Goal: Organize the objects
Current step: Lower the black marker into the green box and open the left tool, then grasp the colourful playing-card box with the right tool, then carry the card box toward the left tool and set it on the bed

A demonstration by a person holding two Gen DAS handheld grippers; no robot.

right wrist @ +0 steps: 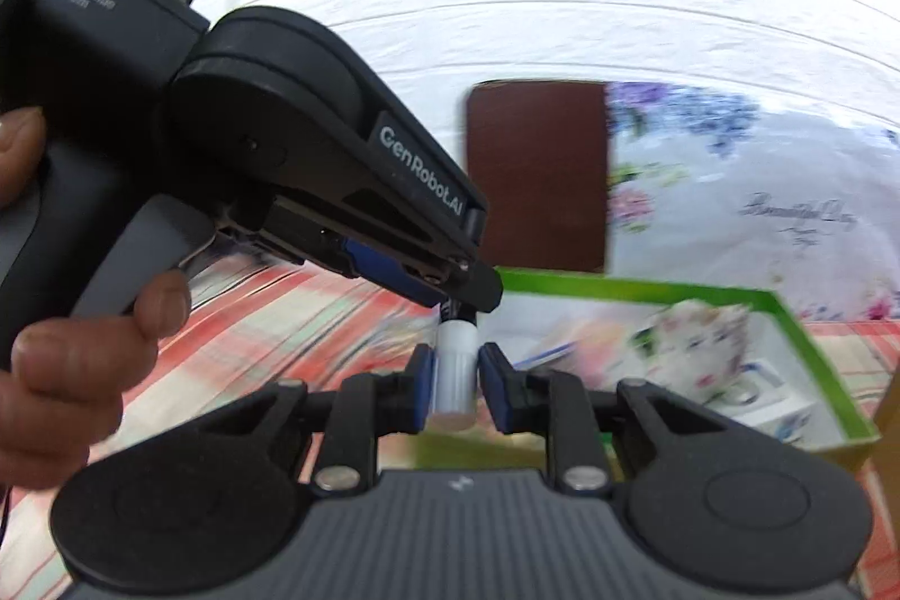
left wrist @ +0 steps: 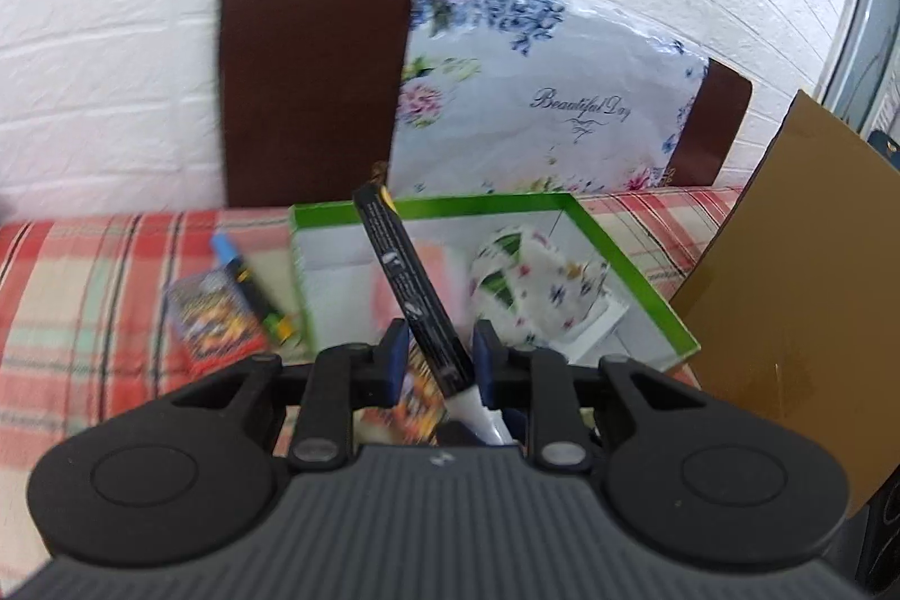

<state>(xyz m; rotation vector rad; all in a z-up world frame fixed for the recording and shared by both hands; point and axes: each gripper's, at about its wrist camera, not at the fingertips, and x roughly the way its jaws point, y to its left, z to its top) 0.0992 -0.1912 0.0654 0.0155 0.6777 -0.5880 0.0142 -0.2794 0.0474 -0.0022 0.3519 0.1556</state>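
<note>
Seen over a bed under a red plaid cover (left wrist: 84, 274), backed by a white embossed wall (left wrist: 112, 37) with a brown headboard (left wrist: 309, 82) and a flowered pillow (left wrist: 534, 105) leaning just behind a green-rimmed box (left wrist: 630, 262). Beside the box's right flank, a tan cardboard sheet (left wrist: 787, 262), upright. Inside the box, toward its right half, a crumpled white cloth with coloured prints (left wrist: 534, 285); something pink near the box's middle, too blurred to name. Left of the box on the plaid, a colourful packet (left wrist: 216, 319) touching a black marker with a blue cap (left wrist: 247, 285). In front of the box, left claw (left wrist: 433, 364) pinching a black pen with a white cap (left wrist: 413, 285), barrel tilted up and leftward over the box's near edge, white cap end pointing back toward the camera. From the right wrist, left claw (right wrist: 439, 285) gripped by a bare hand (right wrist: 73, 352), the pen's white cap (right wrist: 454, 375) hanging down in front of the box between the blue pads (right wrist: 423, 389) of the right claw (right wrist: 455, 386); left pad against the cap, right pad just apart, so spread slightly around it rather than clamped.
</note>
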